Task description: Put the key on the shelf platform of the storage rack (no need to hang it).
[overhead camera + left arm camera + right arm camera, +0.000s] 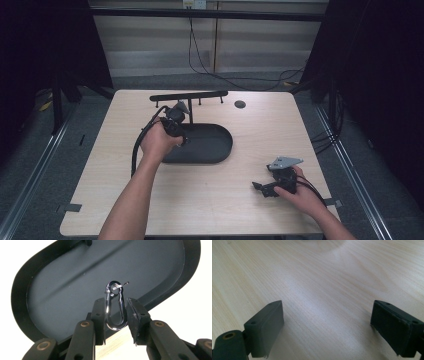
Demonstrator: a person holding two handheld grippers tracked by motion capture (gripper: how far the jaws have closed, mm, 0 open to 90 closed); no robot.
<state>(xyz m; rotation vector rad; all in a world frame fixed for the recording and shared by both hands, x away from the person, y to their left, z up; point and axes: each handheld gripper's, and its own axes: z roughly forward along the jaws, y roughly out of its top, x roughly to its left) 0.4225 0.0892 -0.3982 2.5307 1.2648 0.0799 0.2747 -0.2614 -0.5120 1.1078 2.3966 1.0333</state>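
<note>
A silver carabiner (115, 327) with a small wire ring at its top stands upright between the pads of my left gripper (116, 302), which is shut on its two sides. That gripper (181, 136) hangs over the left end of a black oval tray (220, 150), whose dark floor (62, 290) lies behind the carabiner. My right gripper (261, 189) rests low at the front right of the table, pointing left. Its jaws (327, 307) stand wide open over bare wood with nothing between them.
A black rack bar on short pegs (189, 96) stands behind the tray near the table's far edge. A small dark round spot (240, 104) lies to its right. The light wooden table (225, 210) is bordered by floor rails and dark curtains on both sides.
</note>
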